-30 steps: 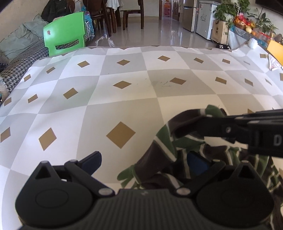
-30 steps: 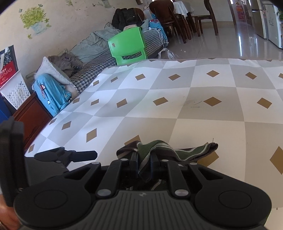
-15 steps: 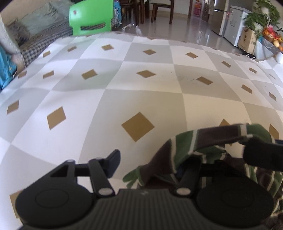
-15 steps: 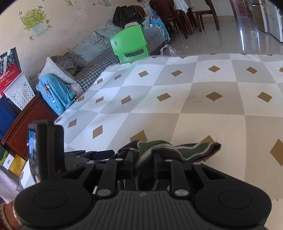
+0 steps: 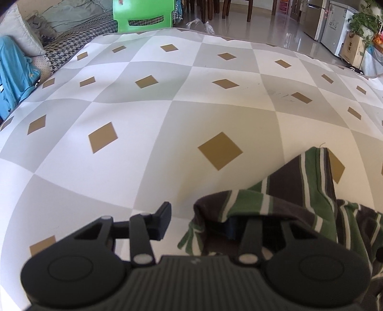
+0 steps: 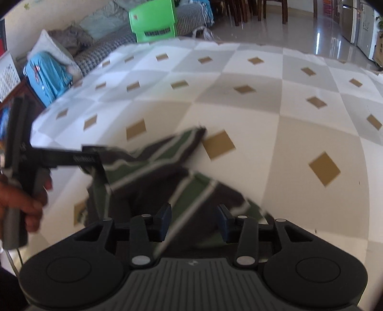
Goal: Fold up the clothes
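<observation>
A striped garment in green, dark brown and white lies bunched on the checked tablecloth. My left gripper is open; its left finger is bare and its right finger is under a fold of the cloth. In the right wrist view the garment spreads below my right gripper, which is open and holds nothing. The left gripper shows there at the left, at the garment's left edge, held by a hand.
A green plastic chair stands at the table's far edge. A sofa with cushions and a blue bag lies beyond the left edge. Dining chairs and a fridge stand further back.
My right gripper has opened and let go of the garment, which now lies spread below it. My left gripper has moved forward, with cloth draped over its right finger.
</observation>
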`<state>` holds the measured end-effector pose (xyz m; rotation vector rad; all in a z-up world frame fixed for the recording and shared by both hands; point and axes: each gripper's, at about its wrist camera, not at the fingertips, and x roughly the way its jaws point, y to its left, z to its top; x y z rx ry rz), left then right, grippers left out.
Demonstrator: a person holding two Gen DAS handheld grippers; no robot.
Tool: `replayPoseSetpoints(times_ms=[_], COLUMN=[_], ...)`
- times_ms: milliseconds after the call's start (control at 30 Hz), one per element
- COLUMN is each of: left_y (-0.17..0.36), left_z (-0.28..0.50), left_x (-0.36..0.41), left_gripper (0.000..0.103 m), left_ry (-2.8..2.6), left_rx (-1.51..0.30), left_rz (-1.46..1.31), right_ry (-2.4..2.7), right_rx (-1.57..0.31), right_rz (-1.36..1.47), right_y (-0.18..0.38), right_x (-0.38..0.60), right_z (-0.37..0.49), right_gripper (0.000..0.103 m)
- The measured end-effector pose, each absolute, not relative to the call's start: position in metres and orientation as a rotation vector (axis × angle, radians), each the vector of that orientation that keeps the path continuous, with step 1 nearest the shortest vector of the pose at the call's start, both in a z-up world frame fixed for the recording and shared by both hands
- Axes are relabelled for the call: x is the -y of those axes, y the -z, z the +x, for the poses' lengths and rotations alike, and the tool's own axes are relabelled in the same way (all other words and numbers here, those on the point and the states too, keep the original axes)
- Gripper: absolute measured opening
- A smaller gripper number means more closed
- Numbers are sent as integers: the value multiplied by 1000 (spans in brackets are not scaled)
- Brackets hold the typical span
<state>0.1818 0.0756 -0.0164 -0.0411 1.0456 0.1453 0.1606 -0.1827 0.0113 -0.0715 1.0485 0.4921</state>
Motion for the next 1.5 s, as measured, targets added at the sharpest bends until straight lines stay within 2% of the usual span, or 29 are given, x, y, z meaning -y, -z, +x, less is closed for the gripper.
replayPoseSetpoints(times_ms=[133, 367, 500, 800, 1133, 1500], left_y=[15, 21, 23, 20, 18, 20], left_z=[174, 151, 138, 107, 58, 27], left_x=[-87, -102, -110, -119, -101, -85], left_gripper=[45, 49, 58, 59, 60, 70], left_ry=[-181, -194, -218, -259, -290, -315], left_rx=[-1068, -1106, -1118, -1157, -1129, -1075], left_rz=[-56, -26, -36, -24, -2, -4], right_ry=[-430, -393, -364, -199, -201, -265], right_rx=[-1121, -1061, -1035, -966, -992, -1068], right_rz=[-134, -225, -274, -368, -255, -185], right_y=[13, 16, 17, 18, 0, -12], right_x=[192, 192, 192, 192, 205, 207], right_z=[160, 159, 161, 167, 168, 128], right_gripper=[41, 42, 42, 42, 44, 45])
